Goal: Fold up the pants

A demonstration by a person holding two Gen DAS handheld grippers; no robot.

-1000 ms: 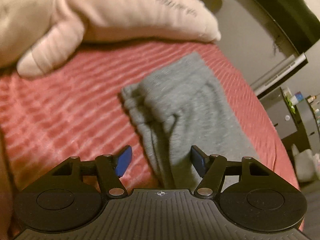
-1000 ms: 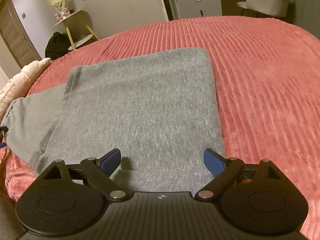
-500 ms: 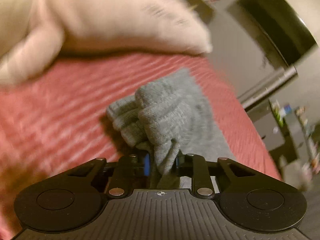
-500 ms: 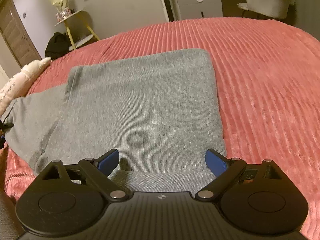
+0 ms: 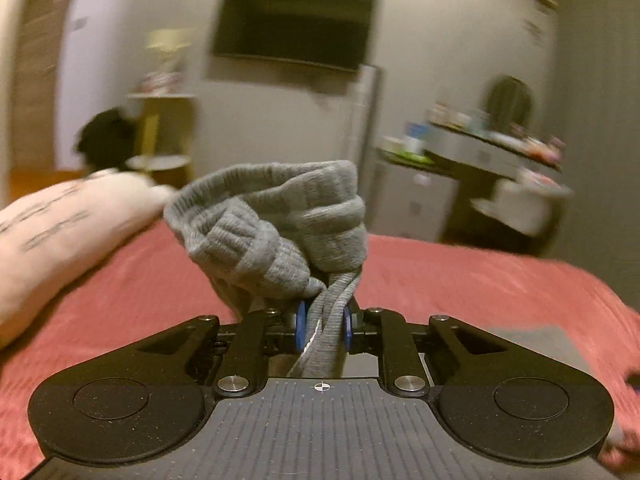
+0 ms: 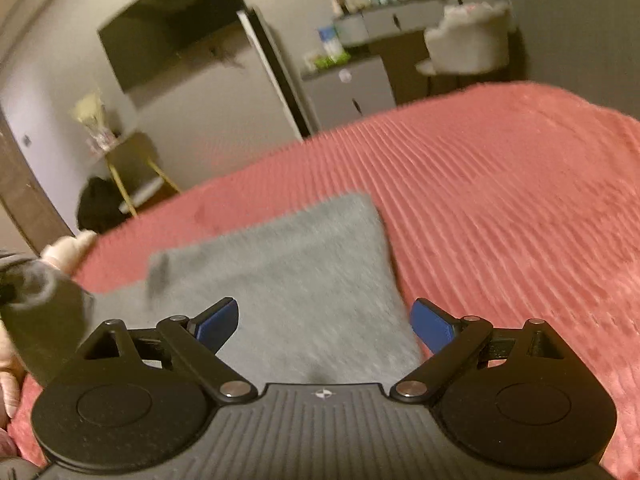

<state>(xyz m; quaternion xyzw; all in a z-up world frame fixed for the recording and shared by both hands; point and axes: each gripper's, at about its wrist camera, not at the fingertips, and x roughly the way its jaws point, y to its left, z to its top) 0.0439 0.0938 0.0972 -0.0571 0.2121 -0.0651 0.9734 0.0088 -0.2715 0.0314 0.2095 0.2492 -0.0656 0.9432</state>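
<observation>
Jaws of left gripper point(image 5: 322, 330) closing on bunched waistband of grey pants point(image 5: 276, 224), lifted off red bed point(image 5: 480, 280), presumably for folding over; right gripper point(image 6: 324, 322) jaws wide, empty, above folded part.

Pants point(image 6: 280, 280) lie on the bed point(image 6: 500, 208). A pillow point(image 5: 52, 236) sits to their left. Behind the bed, a television point(image 5: 292, 24) hangs on the wall.

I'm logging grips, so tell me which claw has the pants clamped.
The left claw: its blue pads pinch a bunched end of the grey pants, jaws closing. The right claw gapes, gripping nothing.
</observation>
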